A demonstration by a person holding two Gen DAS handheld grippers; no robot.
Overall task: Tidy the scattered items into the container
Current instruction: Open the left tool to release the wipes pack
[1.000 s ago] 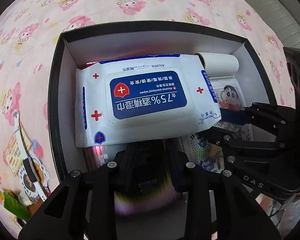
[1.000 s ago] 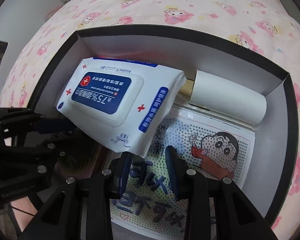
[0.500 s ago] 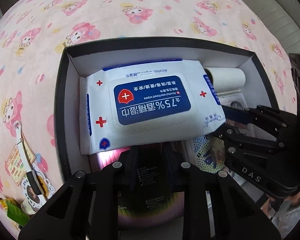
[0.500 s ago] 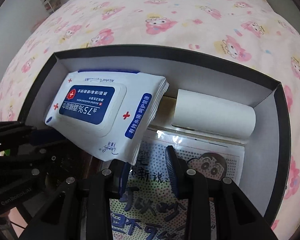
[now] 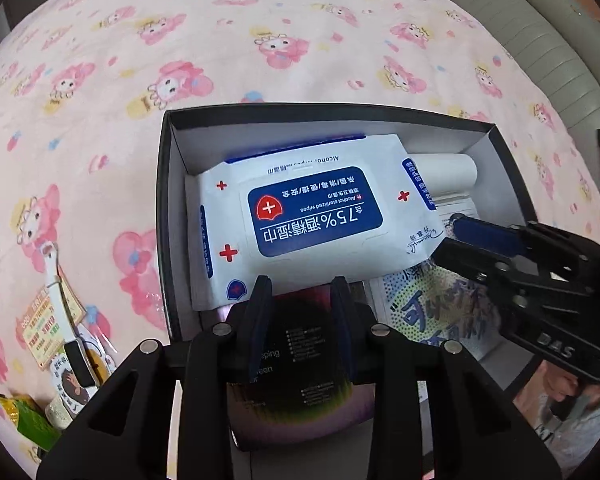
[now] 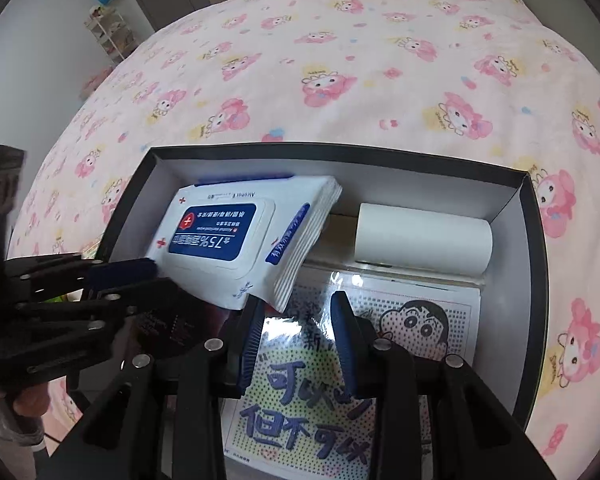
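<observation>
A black box [image 5: 163, 208] [image 6: 536, 264] with a white inside sits on the pink bed cover. In it lie a white and blue wipes pack [image 5: 308, 220] [image 6: 236, 236], tilted on a dark iridescent box [image 5: 296, 364], a white paper roll [image 5: 444, 172] [image 6: 422, 242] and a cartoon bead-art sheet [image 6: 364, 364] [image 5: 432, 304]. My left gripper [image 5: 302, 300] is open and empty above the near end of the box, just short of the pack. My right gripper [image 6: 298, 316] is open and empty above the sheet, beside the pack's corner.
Loose items lie on the bed left of the box: a white strap and printed tags [image 5: 60, 320] and a green packet [image 5: 24, 420]. A grey headboard [image 5: 540, 32] borders the far right. A shelf rack [image 6: 108, 32] stands beyond the bed.
Both grippers have drawn back and up from the box, so more bed shows around it. The wipes pack and other contents stay where they were.
</observation>
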